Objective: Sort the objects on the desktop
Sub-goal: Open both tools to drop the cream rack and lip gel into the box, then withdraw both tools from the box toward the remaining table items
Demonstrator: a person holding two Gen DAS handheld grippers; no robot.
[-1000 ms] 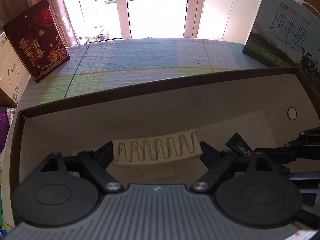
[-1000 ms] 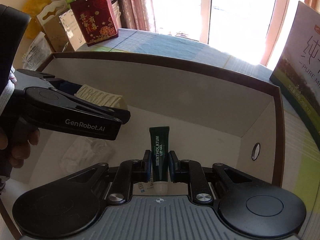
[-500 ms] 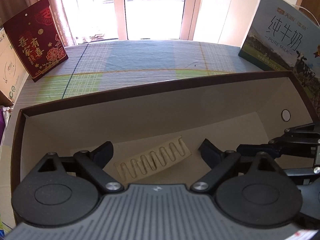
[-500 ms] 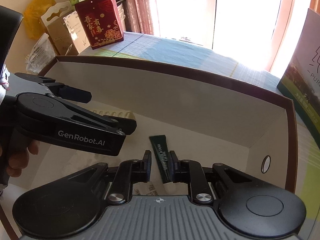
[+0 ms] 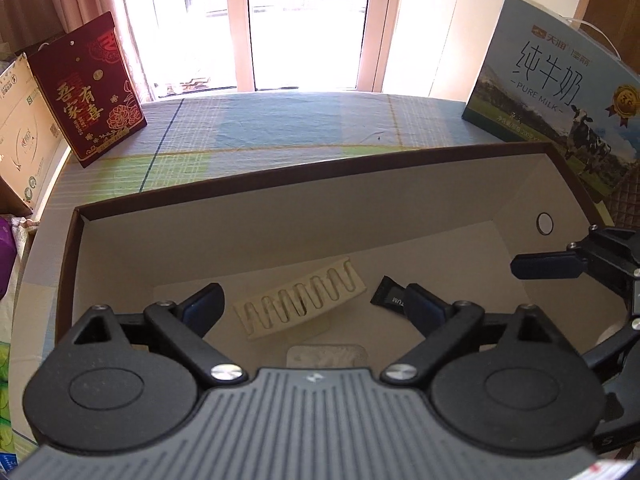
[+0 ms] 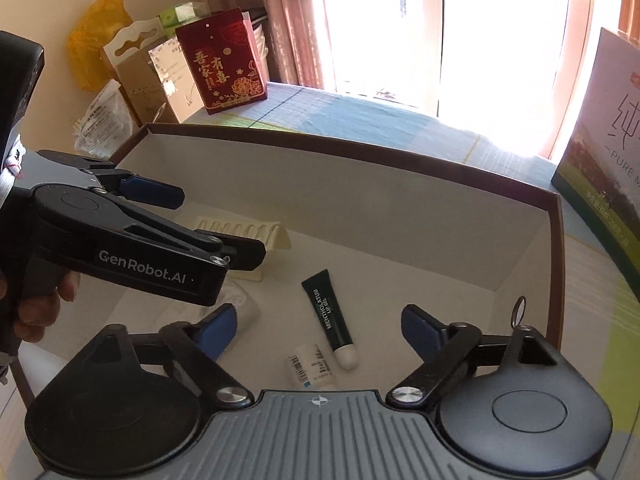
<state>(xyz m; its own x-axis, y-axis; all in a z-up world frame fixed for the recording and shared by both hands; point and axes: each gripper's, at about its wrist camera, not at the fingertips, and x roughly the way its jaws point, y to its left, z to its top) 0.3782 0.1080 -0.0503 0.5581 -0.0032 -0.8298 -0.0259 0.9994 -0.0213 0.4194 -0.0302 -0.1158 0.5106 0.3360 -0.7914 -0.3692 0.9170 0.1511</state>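
both tongs hang spread and empty, the right tongs (image 6: 314, 322) having just been opening over the lip gel tube (image 6: 328, 316) lying loose on the floor of the box (image 5: 280, 188); left tongs (image 5: 314, 304) straddle the cream comb (image 5: 300, 300), so a careless pull-back could clip and scatter either

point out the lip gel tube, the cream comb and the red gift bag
lip gel tube (image 6: 327, 315), right wrist view, on the green body
cream comb (image 5: 304, 302), left wrist view, on its middle teeth
red gift bag (image 5: 89, 90), left wrist view, on its front face
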